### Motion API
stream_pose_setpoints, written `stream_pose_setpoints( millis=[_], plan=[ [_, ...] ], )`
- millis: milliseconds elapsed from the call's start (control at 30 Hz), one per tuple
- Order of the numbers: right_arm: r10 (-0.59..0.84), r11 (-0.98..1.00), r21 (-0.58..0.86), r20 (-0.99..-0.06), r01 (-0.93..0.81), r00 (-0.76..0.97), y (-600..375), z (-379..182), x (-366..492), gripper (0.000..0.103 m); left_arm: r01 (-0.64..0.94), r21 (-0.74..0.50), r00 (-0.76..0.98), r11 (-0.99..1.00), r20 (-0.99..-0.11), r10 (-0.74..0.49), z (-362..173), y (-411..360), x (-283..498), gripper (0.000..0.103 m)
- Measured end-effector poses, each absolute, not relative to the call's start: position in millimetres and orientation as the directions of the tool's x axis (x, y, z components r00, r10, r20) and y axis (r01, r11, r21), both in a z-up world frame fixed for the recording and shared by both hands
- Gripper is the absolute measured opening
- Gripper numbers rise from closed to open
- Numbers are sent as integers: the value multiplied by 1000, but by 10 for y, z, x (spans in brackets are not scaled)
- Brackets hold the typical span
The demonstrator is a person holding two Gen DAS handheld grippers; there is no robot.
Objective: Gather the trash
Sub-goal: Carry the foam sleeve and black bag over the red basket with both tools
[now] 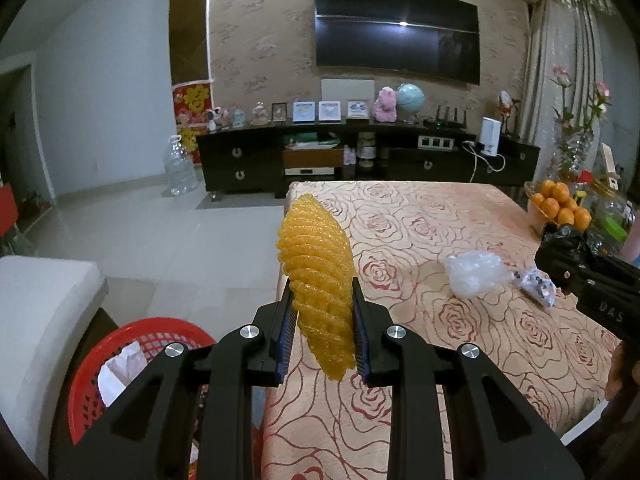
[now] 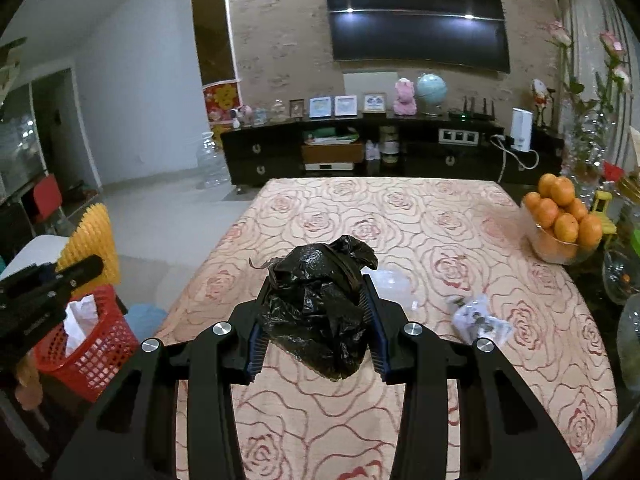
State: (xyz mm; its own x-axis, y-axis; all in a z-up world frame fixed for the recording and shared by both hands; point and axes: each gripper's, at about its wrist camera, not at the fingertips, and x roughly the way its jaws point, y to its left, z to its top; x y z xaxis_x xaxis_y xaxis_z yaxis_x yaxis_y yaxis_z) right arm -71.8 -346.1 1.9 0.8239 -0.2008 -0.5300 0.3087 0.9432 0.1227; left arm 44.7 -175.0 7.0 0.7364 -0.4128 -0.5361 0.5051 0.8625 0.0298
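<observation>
Living room, rose-cloth worktop (image 2: 400,220). My left gripper (image 1: 320,320) fingers are clamped on yellow foam net (image 1: 316,264), right gripper (image 2: 316,312) on black bag (image 2: 320,300). Both lifted; next I carry them to red basket (image 1: 100,360), likely left first.

Dim, warm indoor light fills both fisheye views, with black vignetting at the corners. Ceiling lamps glare as bright spots on the dark television (image 1: 397,28) and reflect off the pale floor tiles (image 1: 168,232). Straight lines bow toward the edges. The left wrist view is fairly sharp; the right wrist view is softer, the tablecloth (image 2: 400,220) slightly smeared.
</observation>
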Motion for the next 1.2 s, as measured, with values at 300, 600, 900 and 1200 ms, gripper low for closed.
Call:
stream_pose_setpoints(
  millis=[300,600,900,1200],
  plan=[
    [-122,955,166,-534,245,836,-3249,34,-558,40,448,21,763,894,-530,-371,68,-1484,515,24],
    [-60,962,192,-542,193,838,-3064,34,-379,40,395,20,786,918,-525,-327,75,-1212,582,24],
    [12,971,204,-550,120,835,-2782,15,-158,40,340,25,799,940,-535,-275,52,-942,663,24],
    [89,979,203,-562,33,823,-2434,-16,66,40,276,33,813,961,-541,-215,36,-638,707,24]
  ],
)
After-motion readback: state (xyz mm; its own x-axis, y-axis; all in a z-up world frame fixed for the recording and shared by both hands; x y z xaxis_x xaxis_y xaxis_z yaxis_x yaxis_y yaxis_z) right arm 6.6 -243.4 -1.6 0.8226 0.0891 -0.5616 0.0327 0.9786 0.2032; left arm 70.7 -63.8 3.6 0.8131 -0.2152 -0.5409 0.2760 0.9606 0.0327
